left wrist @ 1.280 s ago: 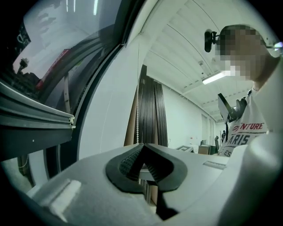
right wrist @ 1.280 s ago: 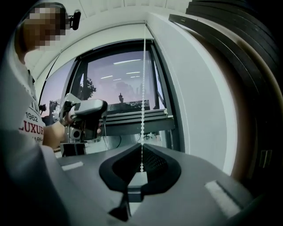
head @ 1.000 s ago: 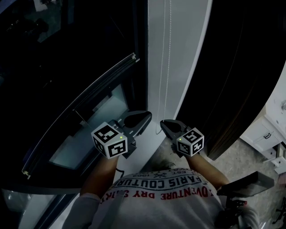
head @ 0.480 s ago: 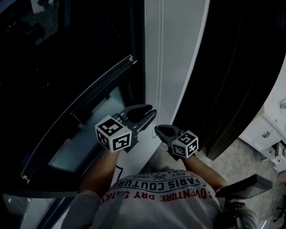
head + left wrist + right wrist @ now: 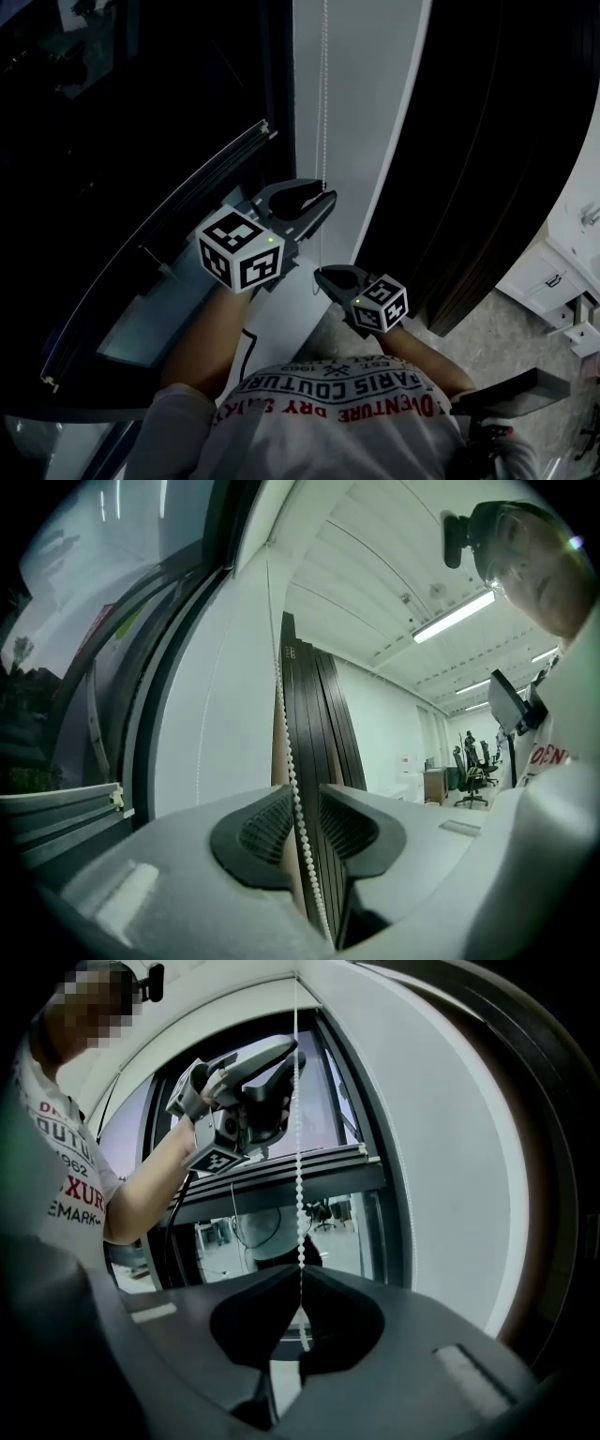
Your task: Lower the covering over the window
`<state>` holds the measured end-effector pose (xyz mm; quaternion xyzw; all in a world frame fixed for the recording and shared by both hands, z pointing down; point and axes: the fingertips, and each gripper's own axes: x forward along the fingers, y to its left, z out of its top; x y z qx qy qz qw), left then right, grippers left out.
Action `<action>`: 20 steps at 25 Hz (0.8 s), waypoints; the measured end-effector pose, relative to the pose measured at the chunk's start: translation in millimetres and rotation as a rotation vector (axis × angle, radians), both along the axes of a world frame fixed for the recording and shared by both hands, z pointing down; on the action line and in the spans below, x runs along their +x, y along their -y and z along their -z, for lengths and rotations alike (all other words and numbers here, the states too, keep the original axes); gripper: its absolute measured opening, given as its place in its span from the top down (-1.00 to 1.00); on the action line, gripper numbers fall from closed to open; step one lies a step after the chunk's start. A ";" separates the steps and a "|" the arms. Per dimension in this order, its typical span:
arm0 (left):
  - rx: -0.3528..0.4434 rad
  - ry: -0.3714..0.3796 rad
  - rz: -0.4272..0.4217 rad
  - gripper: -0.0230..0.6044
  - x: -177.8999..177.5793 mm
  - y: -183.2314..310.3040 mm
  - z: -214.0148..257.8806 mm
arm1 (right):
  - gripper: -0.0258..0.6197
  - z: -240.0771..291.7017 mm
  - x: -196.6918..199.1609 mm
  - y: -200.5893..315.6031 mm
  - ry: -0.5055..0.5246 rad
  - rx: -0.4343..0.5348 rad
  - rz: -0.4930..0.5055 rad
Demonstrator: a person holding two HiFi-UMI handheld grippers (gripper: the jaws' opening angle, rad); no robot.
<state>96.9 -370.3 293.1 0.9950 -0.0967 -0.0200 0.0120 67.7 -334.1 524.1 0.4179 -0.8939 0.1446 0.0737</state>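
To my left the window [image 5: 112,141] is dark; white wall [image 5: 361,94] ahead, dark panels [image 5: 487,141] and a white cabinet [image 5: 548,272] at right.

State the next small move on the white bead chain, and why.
Probably close the left hand-held gripper on the white bead chain: its jaws have just been opening, the chain hangs between them, while the right hand-held gripper pinches it lower down.

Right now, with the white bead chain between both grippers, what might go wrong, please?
Only the right gripper pinches the thin white bead chain, near its jaw tips, so a hard pull may let it slip. The left gripper has just been opening its jaws; the chain hangs loose between them, so if it sways, closing may miss it.
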 end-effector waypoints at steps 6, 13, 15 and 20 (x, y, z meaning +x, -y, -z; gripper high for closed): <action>-0.034 -0.015 0.015 0.88 1.9 6.0 -2.6 | 0.89 -1.4 -0.2 2.3 -0.007 -0.001 0.018; -0.005 0.048 0.010 0.91 -0.3 -0.5 -10.4 | 0.89 -10.0 -0.7 0.5 -0.024 -0.028 0.029; -0.004 0.070 0.013 0.91 0.2 -1.1 -19.4 | 0.89 -18.7 0.1 -0.6 -0.026 -0.046 0.028; -0.043 0.081 0.023 0.91 -2.7 3.7 -42.5 | 0.89 -37.0 6.2 -4.2 -0.043 -0.082 0.017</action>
